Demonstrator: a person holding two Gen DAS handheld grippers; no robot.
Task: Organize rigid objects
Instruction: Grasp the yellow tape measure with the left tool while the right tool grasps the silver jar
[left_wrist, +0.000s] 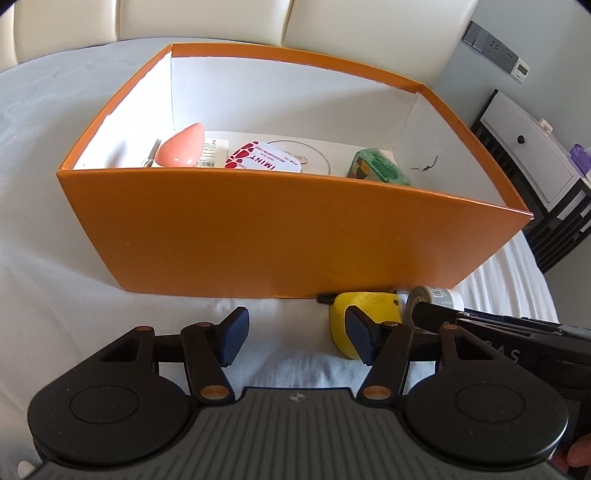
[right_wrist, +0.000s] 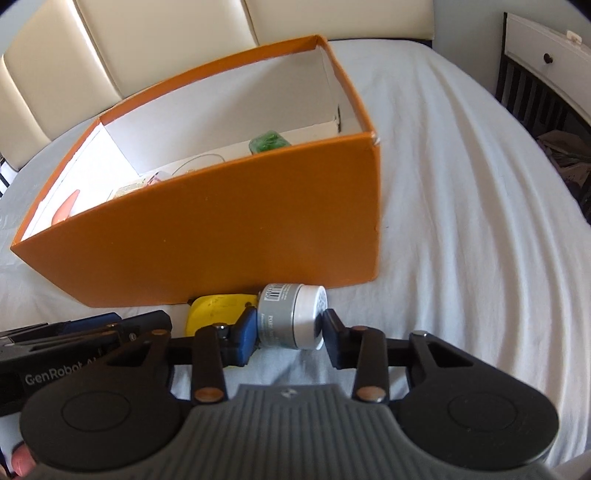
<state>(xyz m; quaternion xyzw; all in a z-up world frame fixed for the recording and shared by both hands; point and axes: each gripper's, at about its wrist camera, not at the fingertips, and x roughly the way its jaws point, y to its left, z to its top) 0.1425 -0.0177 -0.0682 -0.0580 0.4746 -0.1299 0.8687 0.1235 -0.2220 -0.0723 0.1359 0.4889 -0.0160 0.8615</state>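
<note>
Bed: white sheet (right_wrist: 461, 184), with an orange box (left_wrist: 280, 240) standing on it, open at the top.
Box contents: a pink egg-shaped thing (left_wrist: 181, 147), a mint tin (left_wrist: 264, 158) and a green block (left_wrist: 378, 168) lie on its floor.
Jar: a small grey jar (right_wrist: 291, 317) lies on its side on the sheet, just in front of the box's near wall, its white lid end turned to the right.
Tape measure: the yellow case (right_wrist: 218, 306) sits just left of the jar, touching it or nearly so (the fingers hide the seam).
Right gripper (right_wrist: 288, 332): fingers drawn in around the jar, one at each end, so its long axis runs across the gap; the pads look to be on it, though the right one may be a hair short.
Left gripper (left_wrist: 295, 336): fingers about half open, nothing between them, the tape measure behind the right finger.
Nearer hand: the right one, plainly.
Next move, I reckon: lift the jar up and forward over the near wall.
</note>
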